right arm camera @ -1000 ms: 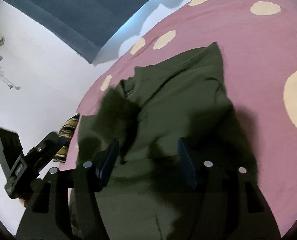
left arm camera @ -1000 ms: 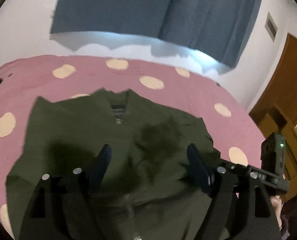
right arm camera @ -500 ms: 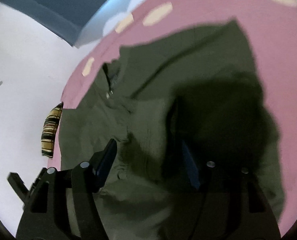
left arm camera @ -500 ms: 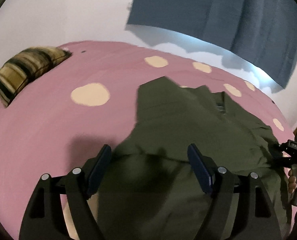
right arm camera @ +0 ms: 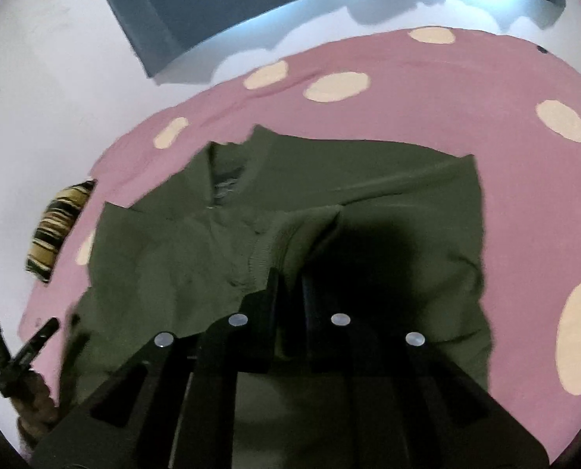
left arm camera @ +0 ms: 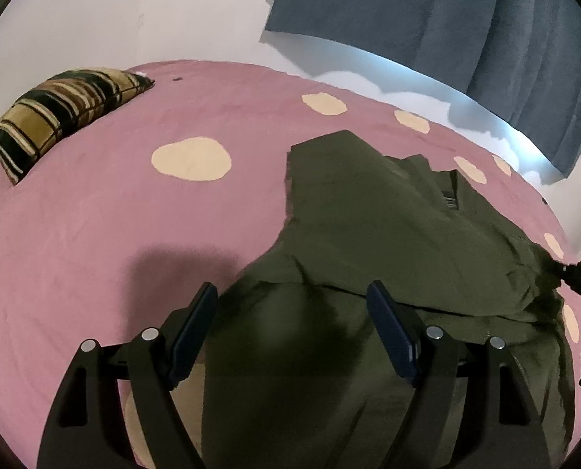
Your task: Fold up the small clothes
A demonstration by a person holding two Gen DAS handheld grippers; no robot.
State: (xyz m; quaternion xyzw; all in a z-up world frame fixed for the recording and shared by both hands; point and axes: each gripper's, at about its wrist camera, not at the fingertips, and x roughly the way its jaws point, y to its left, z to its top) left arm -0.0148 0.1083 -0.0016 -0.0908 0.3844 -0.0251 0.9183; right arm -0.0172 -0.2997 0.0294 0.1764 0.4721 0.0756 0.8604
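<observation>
An olive-green zip jacket [left arm camera: 368, 234] lies spread on the pink spotted bedspread [left arm camera: 95, 234]. It also shows in the right wrist view [right arm camera: 173, 258]. My left gripper [left arm camera: 292, 308] is open and empty, hovering over the jacket's left sleeve and side. My right gripper [right arm camera: 290, 285] is shut on the jacket's ribbed sleeve cuff [right arm camera: 267, 246], which lies over the jacket's front. The right gripper also shows at the right edge of the left wrist view [left arm camera: 576, 273].
A striped brown and black pillow [left arm camera: 56, 113] lies at the bed's far left corner. A white wall and a blue curtain [left arm camera: 447, 19] stand behind the bed. The left gripper's body shows at the lower left of the right wrist view [right arm camera: 20, 348].
My right gripper went from open to shut on the sleeve cuff. My left gripper swung left from the jacket's middle to its left sleeve side and stayed open.
</observation>
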